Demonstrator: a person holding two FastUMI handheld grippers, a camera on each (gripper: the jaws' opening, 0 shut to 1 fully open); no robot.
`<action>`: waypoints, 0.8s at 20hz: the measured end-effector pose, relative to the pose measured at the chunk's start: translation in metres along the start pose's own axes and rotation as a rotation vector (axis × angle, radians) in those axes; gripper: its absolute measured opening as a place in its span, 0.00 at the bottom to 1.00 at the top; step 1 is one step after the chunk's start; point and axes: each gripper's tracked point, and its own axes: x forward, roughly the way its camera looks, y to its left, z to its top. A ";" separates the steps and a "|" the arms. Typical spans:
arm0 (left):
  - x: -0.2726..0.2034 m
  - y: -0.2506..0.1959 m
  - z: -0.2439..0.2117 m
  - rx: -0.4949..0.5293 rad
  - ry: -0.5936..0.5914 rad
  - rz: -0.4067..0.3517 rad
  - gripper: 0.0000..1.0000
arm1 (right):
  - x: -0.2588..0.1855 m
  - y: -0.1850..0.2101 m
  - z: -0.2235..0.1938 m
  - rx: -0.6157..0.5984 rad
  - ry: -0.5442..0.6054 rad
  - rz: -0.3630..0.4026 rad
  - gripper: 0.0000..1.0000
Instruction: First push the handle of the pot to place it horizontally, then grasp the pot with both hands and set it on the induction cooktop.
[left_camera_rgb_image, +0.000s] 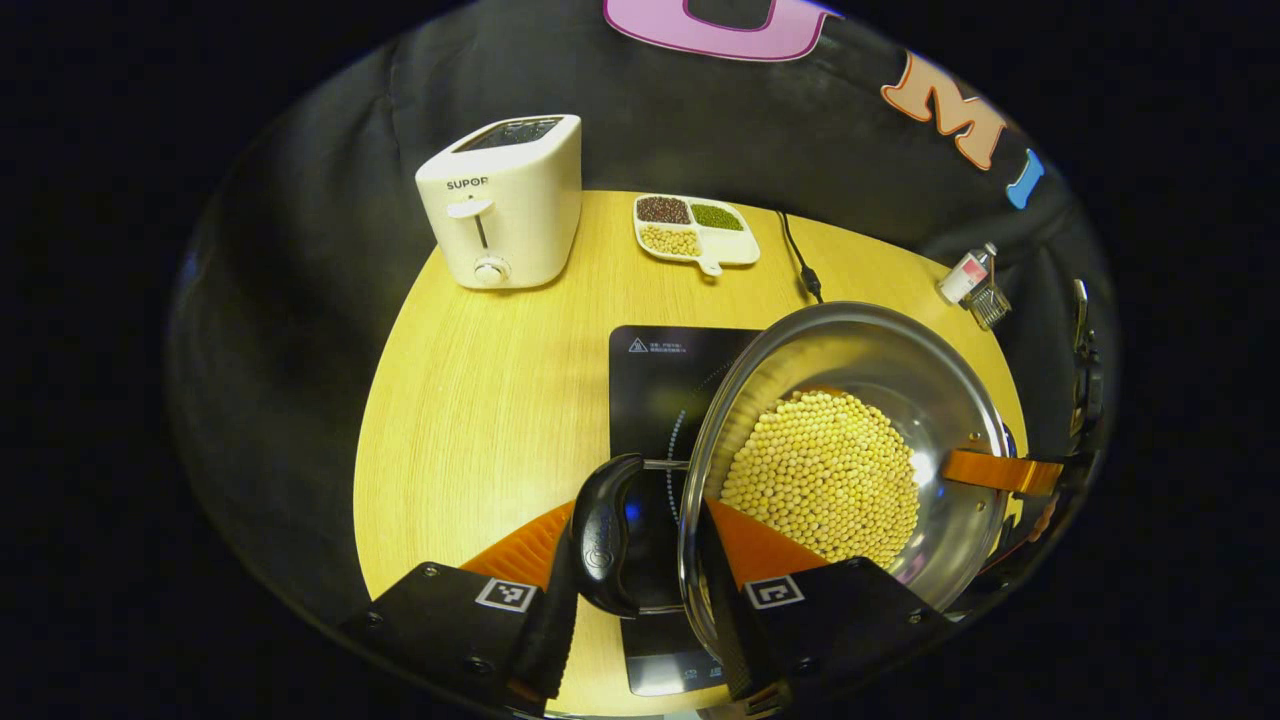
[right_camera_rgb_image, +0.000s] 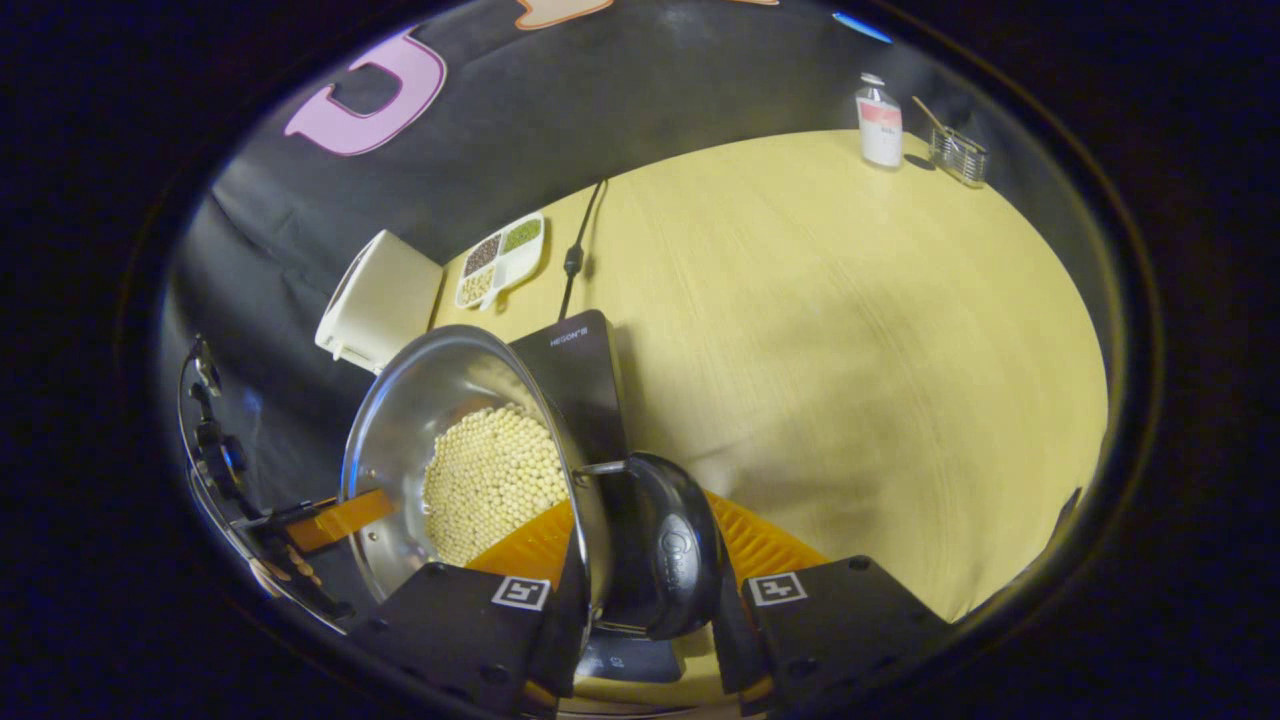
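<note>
Left gripper view: toaster (left_camera_rgb_image: 503, 200) front at the worktop's (left_camera_rgb_image: 470, 400) far edge. Right gripper view: bottle (right_camera_rgb_image: 879, 121) at the far corner. Each gripper (left_camera_rgb_image: 640, 590) (right_camera_rgb_image: 640, 600) pinches a handle (left_camera_rgb_image: 605, 535) (right_camera_rgb_image: 670, 560) of the bean-filled pot (left_camera_rgb_image: 860, 350) (right_camera_rgb_image: 420, 390), apparently raised over the induction cooktop (left_camera_rgb_image: 650, 370) (right_camera_rgb_image: 580, 370).

left gripper (left_camera_rgb_image: 640, 590) jaws clamp pot handle (left_camera_rgb_image: 606, 535) | pot (left_camera_rgb_image: 850, 460) above cooktop (left_camera_rgb_image: 660, 380)
</note>
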 end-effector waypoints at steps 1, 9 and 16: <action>0.000 0.001 0.002 0.004 -0.008 0.004 0.61 | 0.002 0.001 0.001 0.000 -0.001 0.000 0.51; 0.003 0.006 0.010 0.039 -0.049 0.028 0.62 | 0.014 0.003 0.004 0.002 -0.001 0.007 0.51; 0.004 0.008 0.010 0.037 -0.065 0.041 0.65 | 0.019 0.007 0.008 -0.006 0.002 0.022 0.51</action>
